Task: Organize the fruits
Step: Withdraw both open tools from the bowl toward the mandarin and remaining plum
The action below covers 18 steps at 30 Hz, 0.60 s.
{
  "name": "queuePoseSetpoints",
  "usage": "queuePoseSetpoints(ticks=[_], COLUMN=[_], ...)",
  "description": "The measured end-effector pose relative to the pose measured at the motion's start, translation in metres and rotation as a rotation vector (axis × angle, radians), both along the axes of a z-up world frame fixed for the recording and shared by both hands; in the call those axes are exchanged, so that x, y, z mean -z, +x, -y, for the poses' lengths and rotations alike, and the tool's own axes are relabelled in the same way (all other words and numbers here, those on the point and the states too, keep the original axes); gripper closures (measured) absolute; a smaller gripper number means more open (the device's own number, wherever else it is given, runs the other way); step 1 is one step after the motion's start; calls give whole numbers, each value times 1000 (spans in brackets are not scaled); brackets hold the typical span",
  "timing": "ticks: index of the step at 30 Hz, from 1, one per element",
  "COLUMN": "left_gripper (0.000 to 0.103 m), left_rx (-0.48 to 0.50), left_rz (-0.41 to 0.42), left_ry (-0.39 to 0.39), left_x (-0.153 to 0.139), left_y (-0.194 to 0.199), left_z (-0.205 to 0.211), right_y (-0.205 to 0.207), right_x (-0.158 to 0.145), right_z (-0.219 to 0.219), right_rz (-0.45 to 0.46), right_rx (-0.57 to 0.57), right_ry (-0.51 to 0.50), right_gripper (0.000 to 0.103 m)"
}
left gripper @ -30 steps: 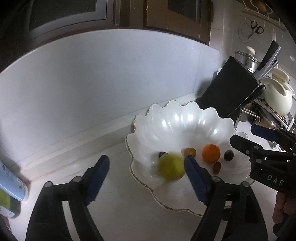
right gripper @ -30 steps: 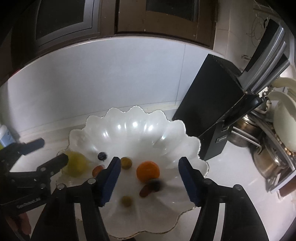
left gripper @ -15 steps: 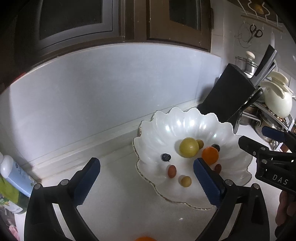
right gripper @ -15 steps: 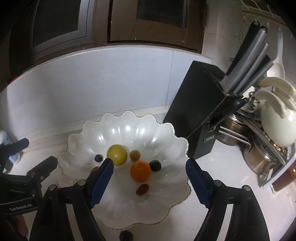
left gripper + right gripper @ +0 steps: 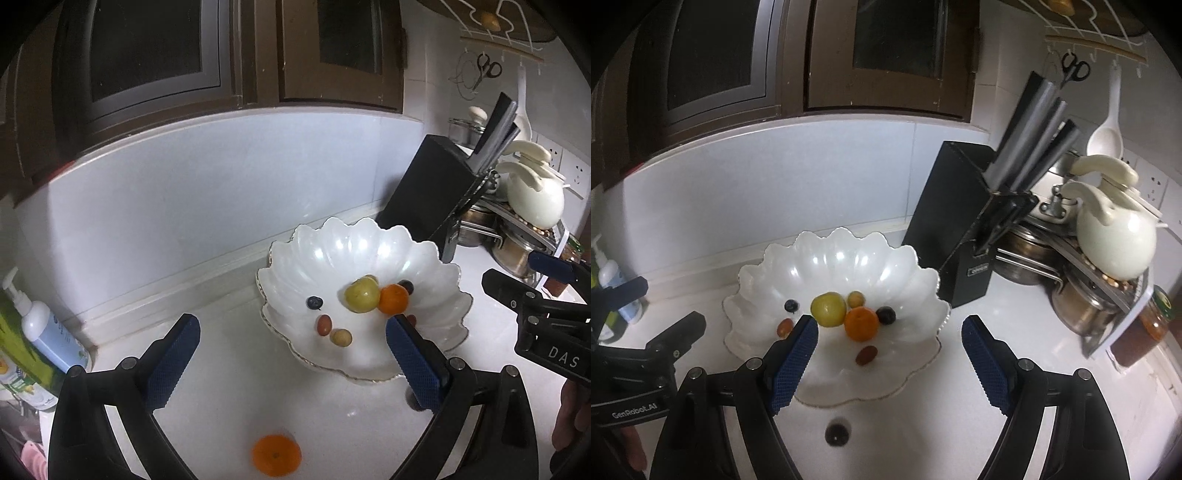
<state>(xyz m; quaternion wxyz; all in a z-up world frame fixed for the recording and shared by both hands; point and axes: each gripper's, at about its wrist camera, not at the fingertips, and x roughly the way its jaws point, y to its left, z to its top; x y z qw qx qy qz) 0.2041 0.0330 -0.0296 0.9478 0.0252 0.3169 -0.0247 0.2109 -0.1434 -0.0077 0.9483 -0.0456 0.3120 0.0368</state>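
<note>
Left gripper (image 5: 291,356) sits low in frame, jaws spread wide, nothing between them; blue pads (image 5: 171,363) point up-frame toward the white scalloped bowl (image 5: 314,254) at centre right. Right gripper (image 5: 888,363) likewise wide open and empty, angled at the same bowl, which fills its centre-left.

In bowl: yellow-green round fruit (image 5: 828,309) touching an orange (image 5: 861,324); a small tan fruit (image 5: 856,298) just behind them; a dark grape (image 5: 886,315) just right of the orange; a blueberry (image 5: 791,305) to the left; reddish oval fruits at lower left (image 5: 785,326) and below the orange (image 5: 866,355).

On the white counter (image 5: 229,413): a second orange (image 5: 276,459) at bottom centre of left view, between the fingers; a dark round fruit (image 5: 836,432) at bottom centre of right view, near the bowl's front rim.

Black knife block (image 5: 955,225) right of bowl; soap bottle (image 5: 40,332) at left edge.
</note>
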Motion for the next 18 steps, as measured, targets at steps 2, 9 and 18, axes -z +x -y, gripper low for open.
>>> queuePoseSetpoints(ticks=[2,9,18], left_gripper=[1,1,1], left_rx=[0,-10,-11], left_rz=[2,5,25], left_ry=[2,-6,2], left_x=[-2,-10,-21], left_y=[-6,-24,-53], left_z=[1,2,2], right_y=[-6,-26,-55], right_x=[-3,-13,-19], right_z=[3,6,8], right_rz=[3,19,31], right_rx=[3,6,14], right_ry=[7,14,29], right_gripper=[22,22,22])
